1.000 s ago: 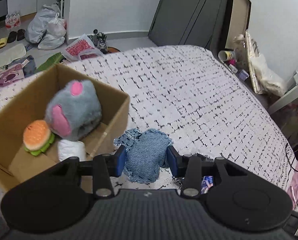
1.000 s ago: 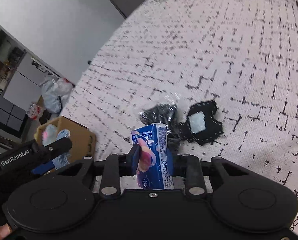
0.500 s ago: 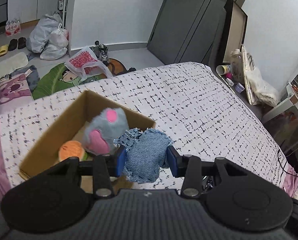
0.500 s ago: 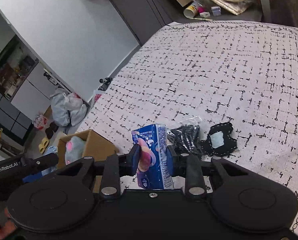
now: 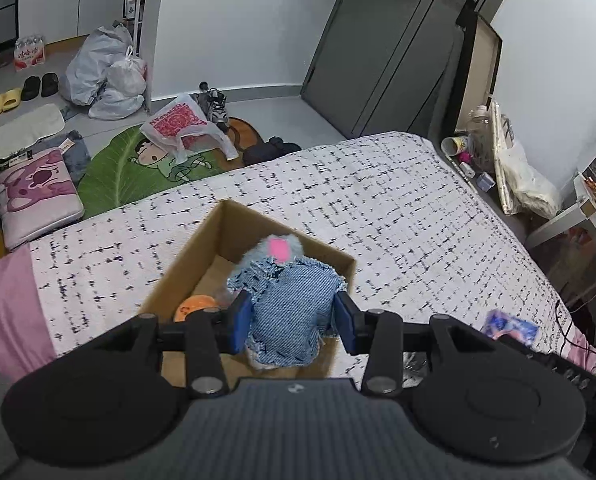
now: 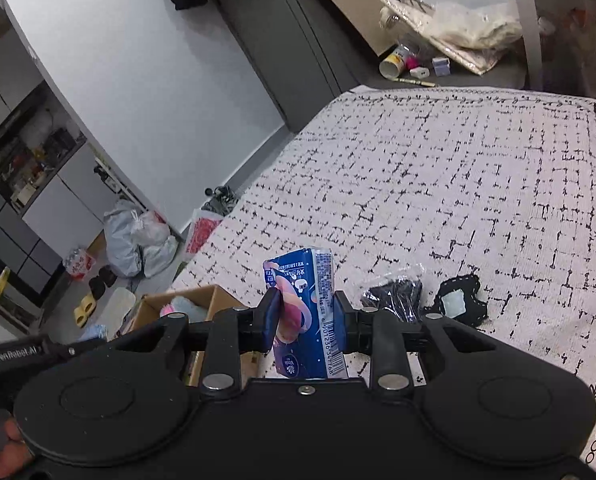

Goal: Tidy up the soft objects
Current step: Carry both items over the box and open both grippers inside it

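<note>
My left gripper is shut on a blue denim soft piece and holds it above the open cardboard box on the bed. Inside the box sit a grey plush with pink ears and an orange burger toy. My right gripper is shut on a blue tissue pack, held above the bed to the right of the box. A black item in clear plastic and a black patch with a pale centre lie on the bed.
The bed has a white cover with black marks. The floor beyond holds plastic bags, a green mat, a pink cushion and slippers. A cluttered bedside stands right.
Both grippers have risen above the bed, each keeping its hold. The left one has moved over the box, which looks smaller and farther below.
</note>
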`<state>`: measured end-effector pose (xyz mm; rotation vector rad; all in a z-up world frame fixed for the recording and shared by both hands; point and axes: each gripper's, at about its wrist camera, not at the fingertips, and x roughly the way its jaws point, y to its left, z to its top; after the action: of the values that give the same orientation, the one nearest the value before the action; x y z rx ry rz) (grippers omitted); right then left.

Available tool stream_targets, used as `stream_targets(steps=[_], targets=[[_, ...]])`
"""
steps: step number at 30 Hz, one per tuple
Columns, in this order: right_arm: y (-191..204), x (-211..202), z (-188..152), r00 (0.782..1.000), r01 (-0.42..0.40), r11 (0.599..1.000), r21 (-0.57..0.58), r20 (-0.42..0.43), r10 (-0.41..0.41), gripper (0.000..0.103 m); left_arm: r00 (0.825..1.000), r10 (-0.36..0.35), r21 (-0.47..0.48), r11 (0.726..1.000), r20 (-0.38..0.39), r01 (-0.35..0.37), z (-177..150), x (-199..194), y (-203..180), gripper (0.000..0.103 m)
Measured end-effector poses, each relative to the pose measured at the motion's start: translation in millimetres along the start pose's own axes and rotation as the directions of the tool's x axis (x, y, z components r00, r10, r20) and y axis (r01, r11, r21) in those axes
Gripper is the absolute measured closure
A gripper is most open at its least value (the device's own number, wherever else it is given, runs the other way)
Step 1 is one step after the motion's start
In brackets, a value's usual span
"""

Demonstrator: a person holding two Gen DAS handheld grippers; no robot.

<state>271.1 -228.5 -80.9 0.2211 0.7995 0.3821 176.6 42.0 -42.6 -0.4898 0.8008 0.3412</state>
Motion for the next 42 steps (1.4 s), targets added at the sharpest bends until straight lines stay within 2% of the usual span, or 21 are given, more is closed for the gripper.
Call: stream_targets(steps=[9, 18, 28, 37, 41, 42], targets=[[24, 7, -5, 1.0, -0.011, 1.0, -0.028, -0.01, 0.011, 0.076, 0.999, 0.012, 0.002, 1.0, -0.042, -0.012, 4, 2, 27, 0.059], [58, 10, -15, 1.0, -0.024, 0.992, -0.121, -0.022, 0.022, 0.076, 0.996, 0.026, -0.008, 1.0, -0.089, -0.027, 3, 13, 54, 0.058], [90, 20, -28, 0.999, -0.026, 0.983, -0.18, -0.045, 0.019, 0.076, 0.986, 0.049, -0.013, 0.999, -0.162, -0.051, 2, 30, 76, 0.043], [113, 38, -42, 0.995, -0.064, 0.972, -0.224, -0.092, 0.044, 0.075, 0.986, 0.032, -0.05, 0.998, -0.162, -0.041, 7, 31, 90, 0.039], [121, 42, -46, 0.991, -0.097, 0.968, -0.23, -0.116, 0.072, 0.075, 0.987, 0.049, -0.038, 0.998, -0.153, -0.055, 8, 31, 92, 0.031], [123, 43, -47, 0.988, -0.114, 0.967, -0.229, -0.126, 0.087, 0.071, 0.987, 0.051, -0.033, 0.998, -0.15, -0.056, 8, 31, 91, 0.03]])
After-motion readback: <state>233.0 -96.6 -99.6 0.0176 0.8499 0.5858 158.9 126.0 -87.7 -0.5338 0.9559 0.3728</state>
